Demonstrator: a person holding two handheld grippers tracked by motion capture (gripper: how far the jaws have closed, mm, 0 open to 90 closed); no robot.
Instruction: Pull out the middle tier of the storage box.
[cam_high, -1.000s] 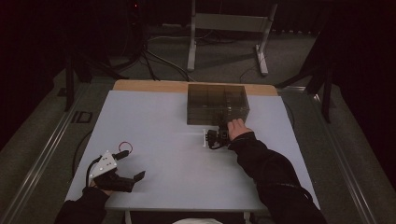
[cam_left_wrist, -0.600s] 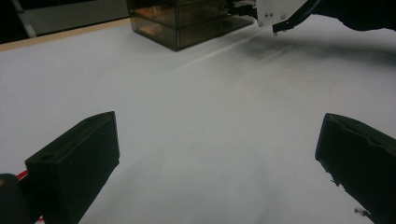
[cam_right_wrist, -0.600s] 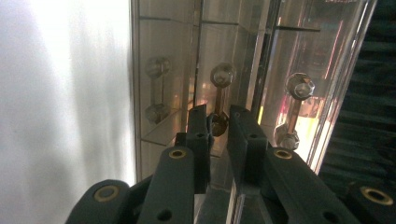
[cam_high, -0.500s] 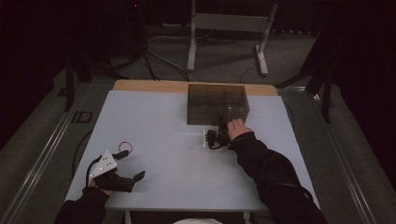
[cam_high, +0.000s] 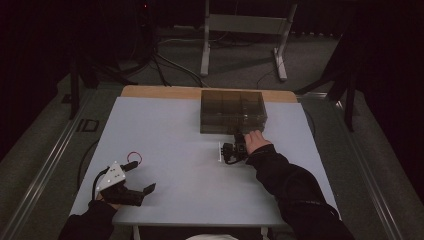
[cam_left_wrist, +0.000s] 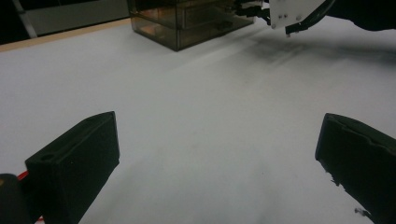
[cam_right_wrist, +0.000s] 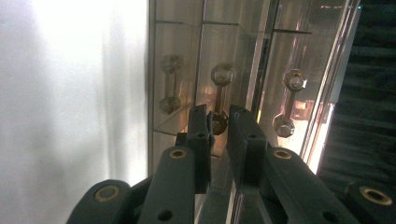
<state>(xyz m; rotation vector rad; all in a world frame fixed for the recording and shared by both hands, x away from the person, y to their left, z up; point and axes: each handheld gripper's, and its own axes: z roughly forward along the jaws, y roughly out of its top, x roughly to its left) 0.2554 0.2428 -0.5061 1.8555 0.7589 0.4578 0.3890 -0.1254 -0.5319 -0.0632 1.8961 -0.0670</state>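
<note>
Pinching the middle drawer handle (cam_right_wrist: 218, 95) of the smoky drawer box (cam_high: 232, 111), the right gripper (cam_right_wrist: 218, 116) has jaws nearly closed on it — a crooked pull could slip off or drag the box, while the left gripper (cam_left_wrist: 219, 154) idles wide open, empty.

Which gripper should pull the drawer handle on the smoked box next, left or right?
Right. The right gripper already has its jaws closed around the middle drawer handle of the box. The left gripper sits open near the table's front left corner, far from the box.

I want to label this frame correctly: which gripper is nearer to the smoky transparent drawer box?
Right. The right gripper is at the box front, jaws closed on a drawer handle. The left gripper rests open near the table's front-left corner.
</note>
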